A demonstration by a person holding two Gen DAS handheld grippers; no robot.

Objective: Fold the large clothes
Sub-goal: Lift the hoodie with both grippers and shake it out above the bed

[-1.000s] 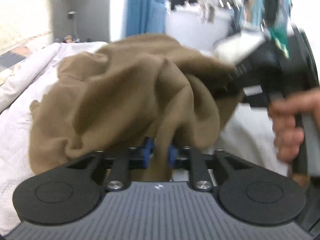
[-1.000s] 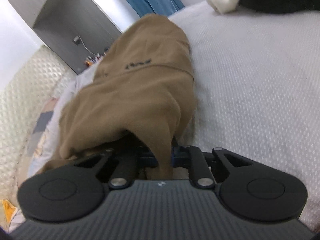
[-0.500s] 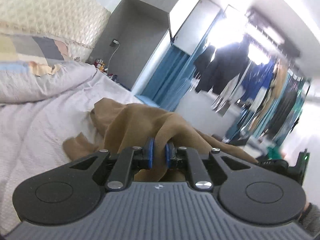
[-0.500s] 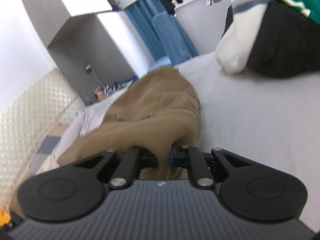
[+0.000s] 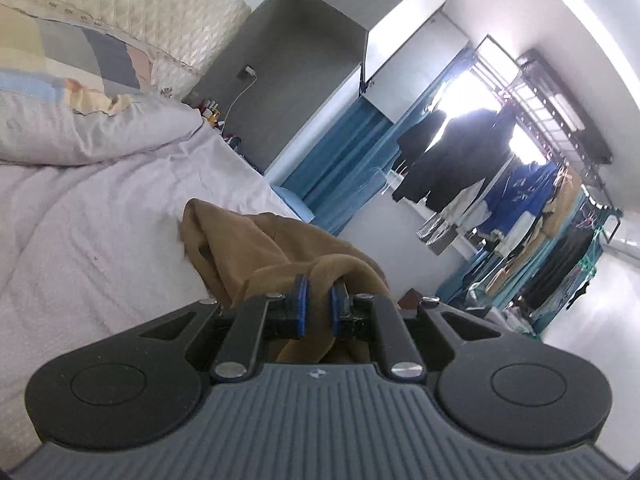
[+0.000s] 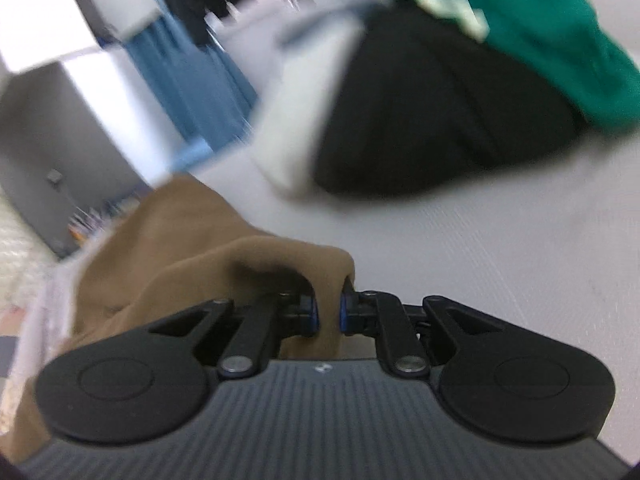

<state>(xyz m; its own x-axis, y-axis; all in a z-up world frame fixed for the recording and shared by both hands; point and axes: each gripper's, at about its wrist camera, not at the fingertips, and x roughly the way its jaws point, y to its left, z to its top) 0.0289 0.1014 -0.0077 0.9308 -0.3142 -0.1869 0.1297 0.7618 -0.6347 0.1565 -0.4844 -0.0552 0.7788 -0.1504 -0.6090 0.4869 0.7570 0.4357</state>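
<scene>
Both grippers are clamped on the same brown garment (image 5: 256, 248): the left gripper (image 5: 318, 310) pinches a rolled edge between its blue pads, and the right gripper (image 6: 328, 312) bites a fold likewise. From the left one, the cloth runs away toward centre frame, its far end resting on the pale bedspread (image 5: 100, 240). From the right one it trails to the lower left, away from the dark clothes pile (image 6: 440, 120) at upper right. I'd judge the cloth needs spreading between them.
</scene>
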